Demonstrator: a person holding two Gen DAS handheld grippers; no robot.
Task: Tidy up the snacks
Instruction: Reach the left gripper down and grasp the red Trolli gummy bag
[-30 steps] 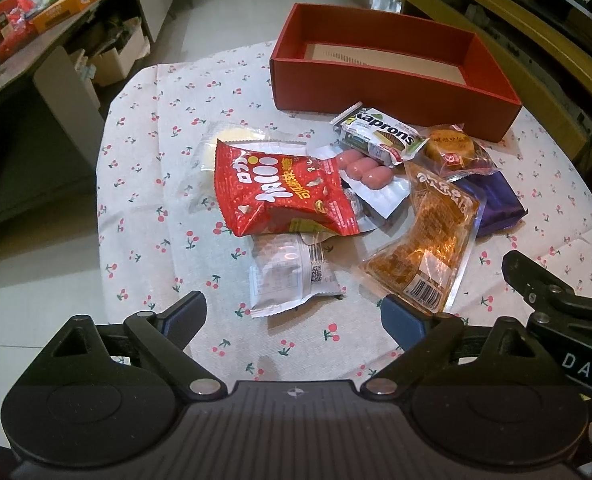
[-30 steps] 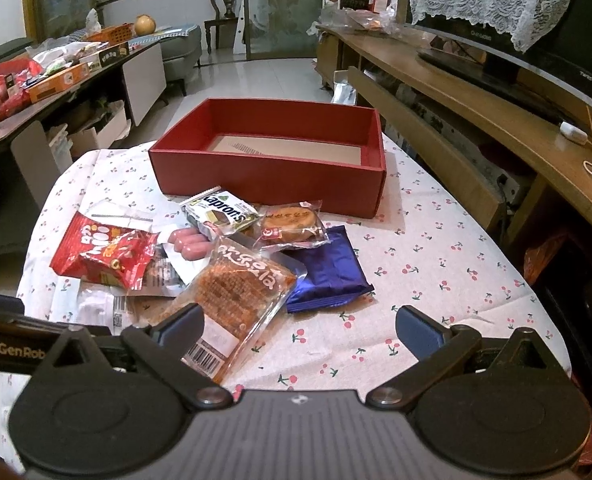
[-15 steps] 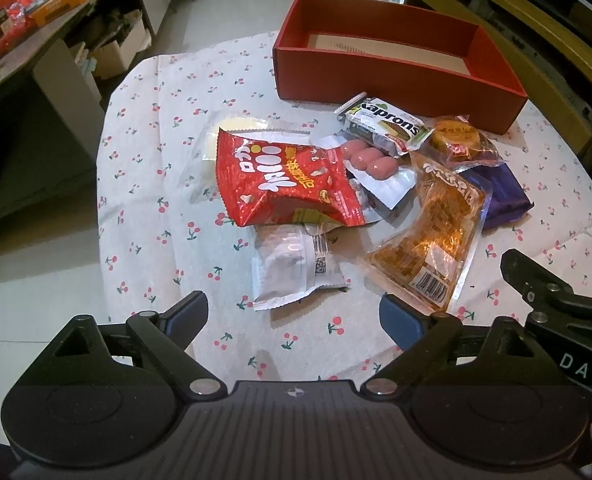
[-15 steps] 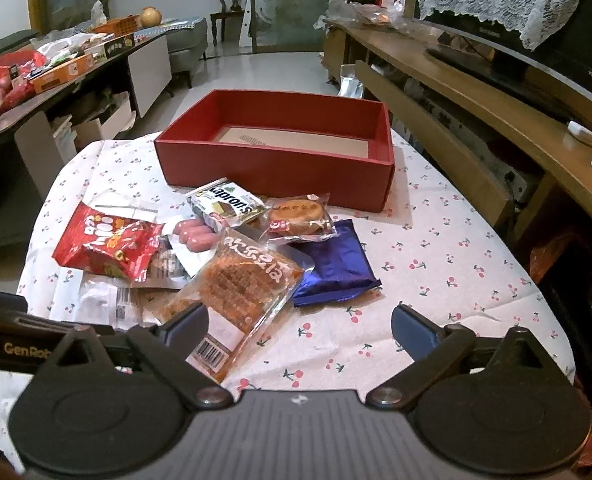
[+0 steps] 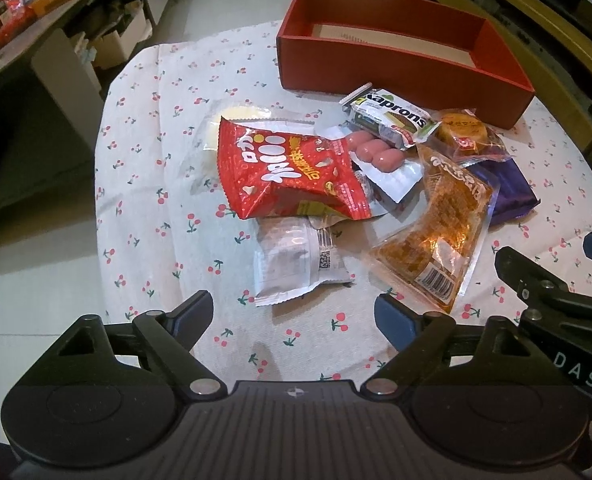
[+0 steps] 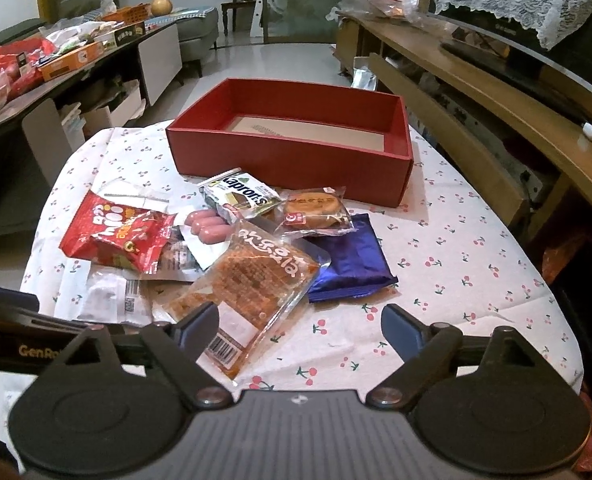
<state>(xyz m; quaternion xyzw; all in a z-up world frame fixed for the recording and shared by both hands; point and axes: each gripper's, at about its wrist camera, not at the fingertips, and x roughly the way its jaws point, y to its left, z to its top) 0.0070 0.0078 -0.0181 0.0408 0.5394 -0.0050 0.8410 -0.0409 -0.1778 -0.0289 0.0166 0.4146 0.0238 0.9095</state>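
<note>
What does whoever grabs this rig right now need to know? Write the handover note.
Left gripper: jaws closing, nothing between them, above the tablecloth near the white packet.
Right gripper: jaws closing, nothing gripped; its left finger overlaps the edge of the orange clear-wrapped snack in the view.
Red box: at the far side, no snacks visible inside.
Snacks piled in front of it: red bag, pink sausages, Kaprons pack, round cake, purple pack.
Done: nothing boxed.
Left: every snack.

Glossy, crinkled plastic snack packets (image 5: pixel 291 176) lie on a matt cherry-print cloth (image 5: pixel 167 216) beside a matt red cardboard box (image 6: pixel 291 156).
</note>
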